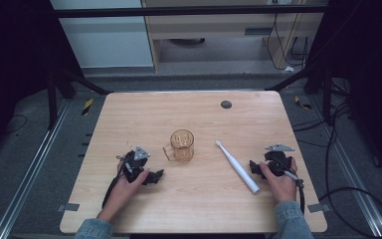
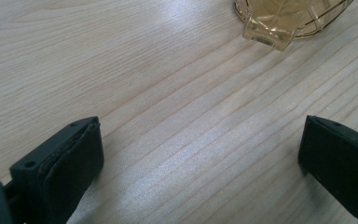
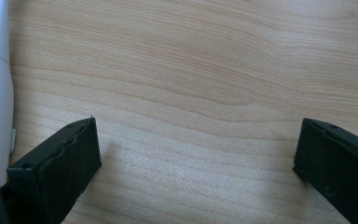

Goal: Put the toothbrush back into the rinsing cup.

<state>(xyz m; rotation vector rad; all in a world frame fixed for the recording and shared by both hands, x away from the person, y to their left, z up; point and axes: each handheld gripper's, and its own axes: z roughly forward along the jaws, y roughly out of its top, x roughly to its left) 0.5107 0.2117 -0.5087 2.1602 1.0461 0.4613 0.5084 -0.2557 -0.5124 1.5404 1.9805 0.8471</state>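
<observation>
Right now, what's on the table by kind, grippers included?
Amber glass mug: 1
White electric toothbrush: 1
Black handheld grippers: 2, the left gripper and the right gripper, both open with nothing between the jaws
Total: 4

One wooden worktop [image 1: 144, 112] carries one amber glass mug [image 1: 180, 145] with a single handle, and one white electric toothbrush [image 1: 237, 167] lying flat. There are two claws, the left claw [image 1: 157, 176] and the right claw [image 1: 253, 167], each with two black jaws, held by two hands. One dark round cap [image 1: 226, 104] sits in the worktop.
</observation>
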